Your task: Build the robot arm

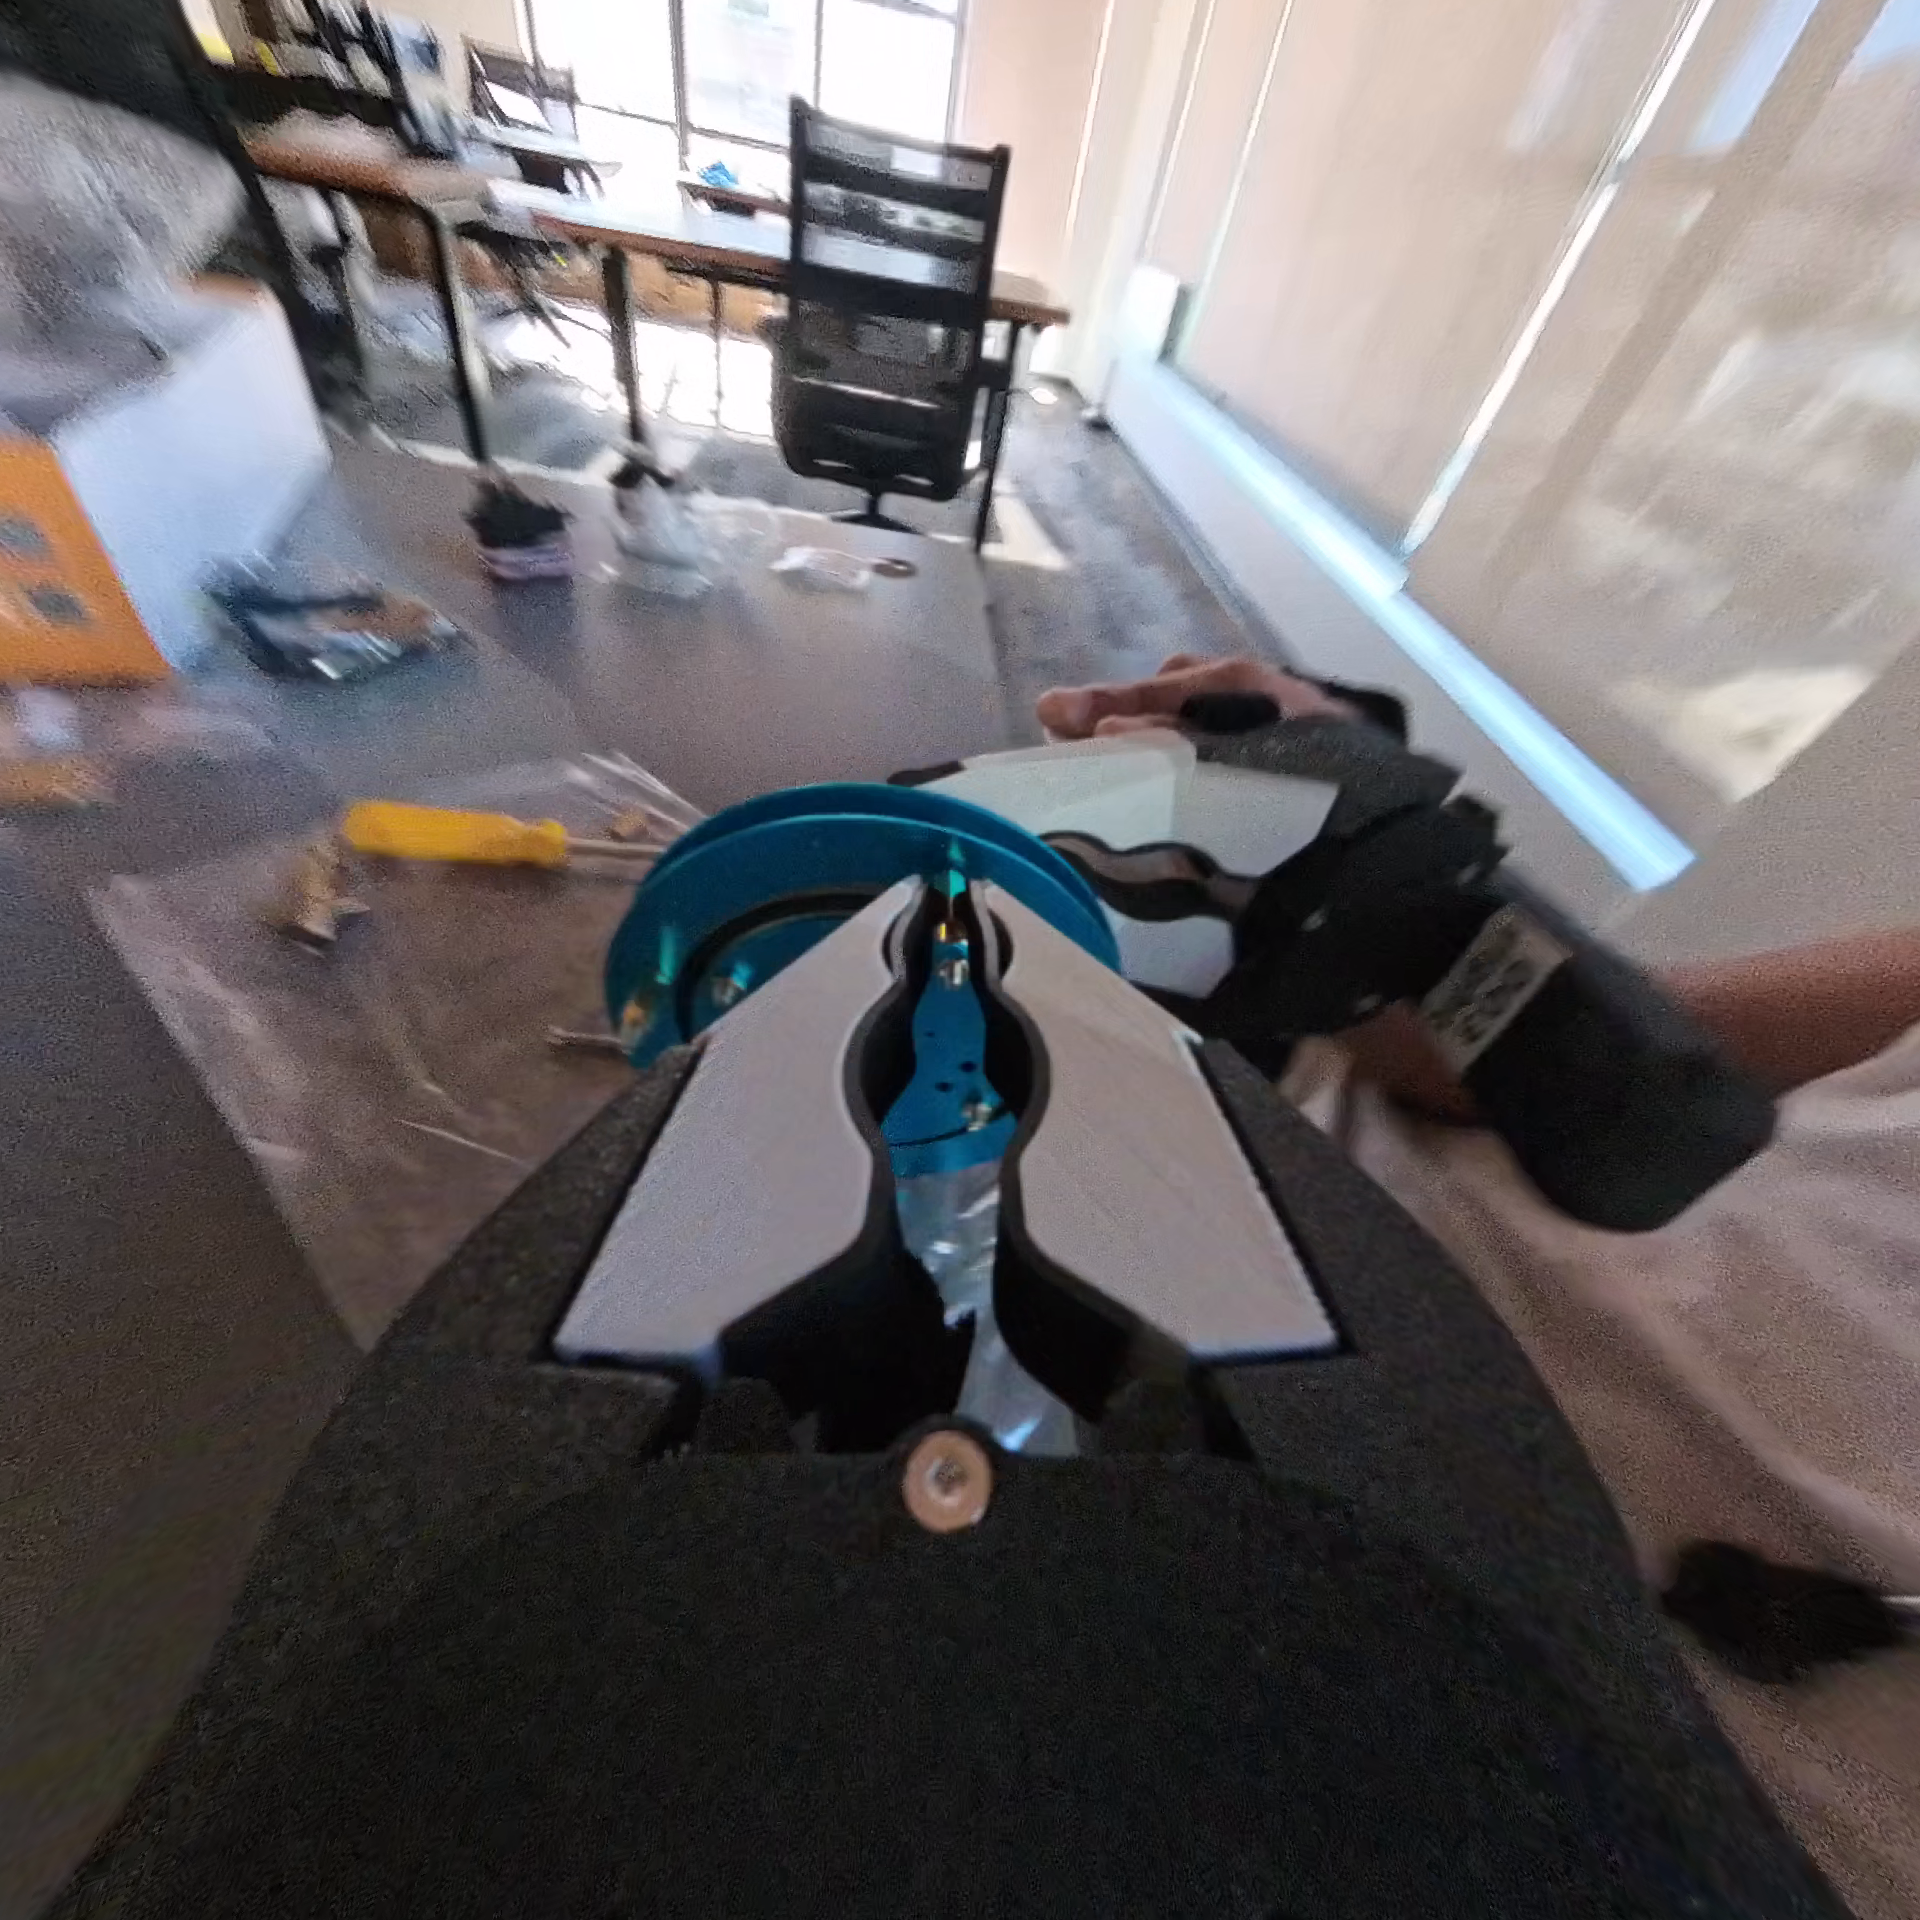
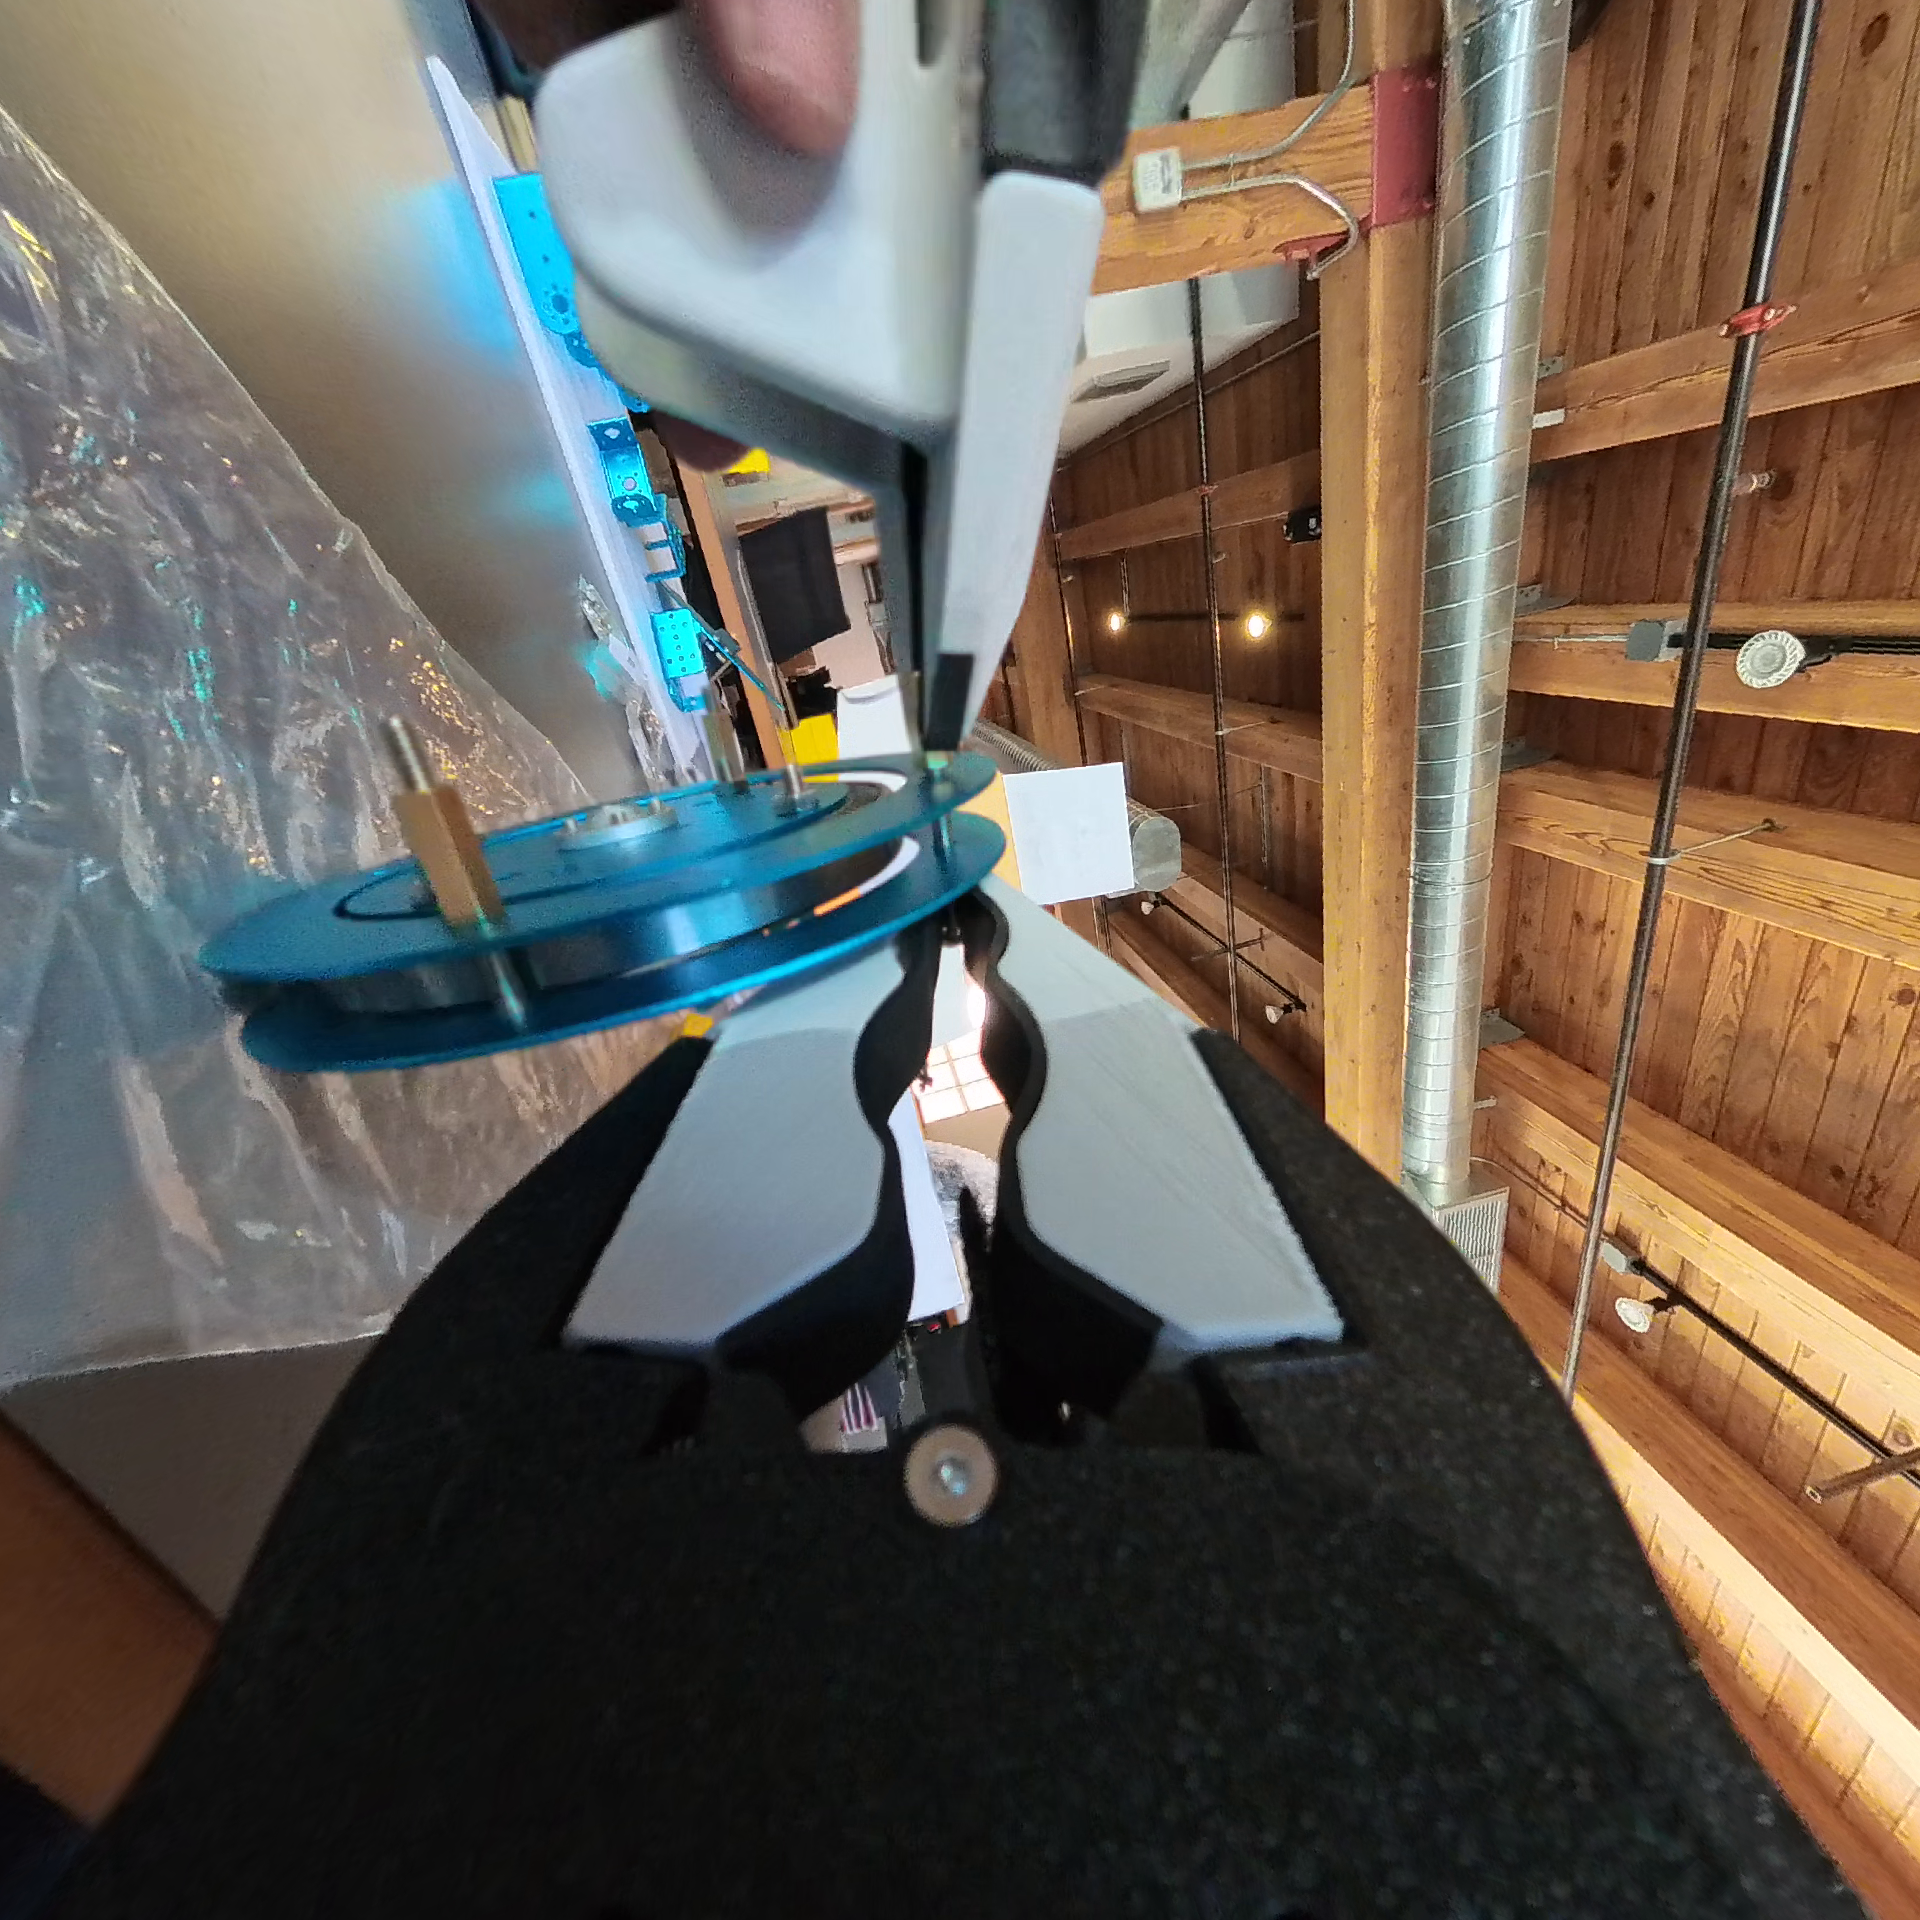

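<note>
A blue wheel made of two metal discs joined by spacers point(image 1: 831, 831) is held up in the air. My left gripper point(image 1: 951, 904) is shut on its near rim. A blue bracket point(image 1: 940, 1049) shows through the gap between the fingers. My right gripper point(image 1: 1101, 821), held by a gloved hand point(image 1: 1351, 831), reaches the wheel's right side. In the right wrist view my right gripper point(image 2: 961, 914) is shut on the wheel's rim point(image 2: 623, 935). The left gripper point(image 2: 951, 717) comes down from above onto the same edge. A brass standoff point(image 2: 447, 852) stands on the top disc.
A yellow-handled screwdriver point(image 1: 457, 831) and small parts lie on the grey surface under clear plastic sheet point(image 2: 208, 727). An orange box point(image 1: 62, 582) and a white box point(image 1: 197, 447) stand at the left. An office chair point(image 1: 894, 332) and desk stand behind. A metal duct point(image 2: 1475, 623) runs overhead.
</note>
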A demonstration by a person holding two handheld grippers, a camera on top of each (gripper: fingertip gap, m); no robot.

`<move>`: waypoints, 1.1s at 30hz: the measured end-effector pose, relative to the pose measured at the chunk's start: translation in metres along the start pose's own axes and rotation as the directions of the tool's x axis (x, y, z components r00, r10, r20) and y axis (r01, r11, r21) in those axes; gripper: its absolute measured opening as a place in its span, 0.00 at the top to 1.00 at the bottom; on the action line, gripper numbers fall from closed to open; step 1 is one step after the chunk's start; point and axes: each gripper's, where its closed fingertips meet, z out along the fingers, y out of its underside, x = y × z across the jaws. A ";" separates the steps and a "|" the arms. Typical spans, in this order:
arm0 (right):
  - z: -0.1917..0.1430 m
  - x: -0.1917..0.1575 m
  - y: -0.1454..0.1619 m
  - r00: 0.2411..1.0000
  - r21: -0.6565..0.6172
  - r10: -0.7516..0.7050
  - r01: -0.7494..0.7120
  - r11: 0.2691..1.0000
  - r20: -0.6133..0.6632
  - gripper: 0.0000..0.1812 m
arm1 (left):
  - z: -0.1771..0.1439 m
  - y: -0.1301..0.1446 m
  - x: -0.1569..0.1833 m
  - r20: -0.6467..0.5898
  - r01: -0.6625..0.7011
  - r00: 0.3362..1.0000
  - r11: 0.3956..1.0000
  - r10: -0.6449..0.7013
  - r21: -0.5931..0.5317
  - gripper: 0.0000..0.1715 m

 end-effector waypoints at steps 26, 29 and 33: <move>0.021 -0.012 -0.040 0.952 0.599 -0.047 -0.150 0.787 0.301 0.99 | -0.014 0.011 -0.023 -0.242 -0.296 0.937 0.941 0.253 -0.165 0.72; 0.030 -0.015 -0.045 0.940 0.644 -0.142 -0.098 0.758 0.311 0.99 | -0.017 0.024 -0.032 -0.225 -0.310 0.939 0.925 0.261 -0.219 0.83; 0.046 -0.018 -0.036 0.941 0.641 -0.153 -0.082 0.763 0.303 0.99 | -0.016 0.020 -0.045 -0.152 -0.188 0.976 0.952 0.154 -0.243 0.85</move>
